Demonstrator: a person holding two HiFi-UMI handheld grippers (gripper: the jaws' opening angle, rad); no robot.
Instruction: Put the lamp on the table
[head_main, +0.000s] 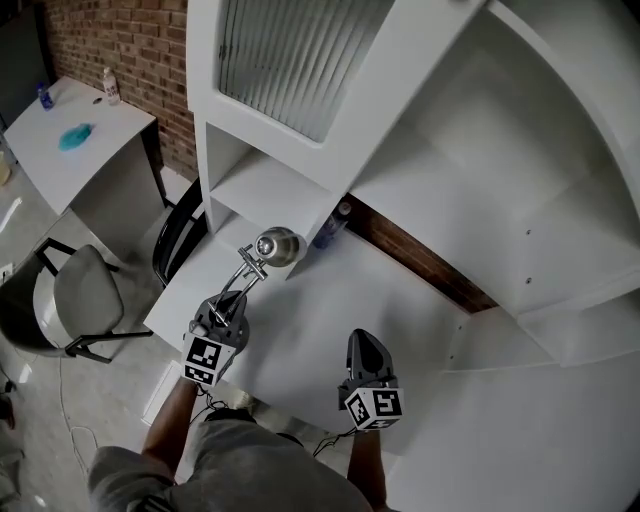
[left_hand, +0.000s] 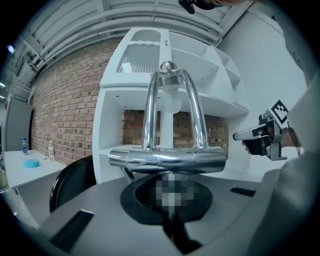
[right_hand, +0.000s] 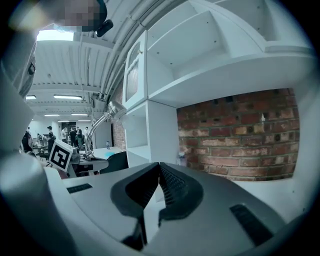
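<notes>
The left tongs (head_main: 232, 300) pinch the chrome lamp (head_main: 277, 246) by its lower crossbar (left_hand: 165, 161) above the surface's (head_main: 400, 300) left edge, its arm running up and away toward the shelving (head_main: 270, 185), while the right tongs (head_main: 366, 345), pressed together on nothing, hang near the front edge.

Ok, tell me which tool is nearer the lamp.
Left. The left tool is shut on the lamp, gripping the lower end of its chrome arms. The right tool is shut and empty, apart from the lamp, off to its right.
</notes>
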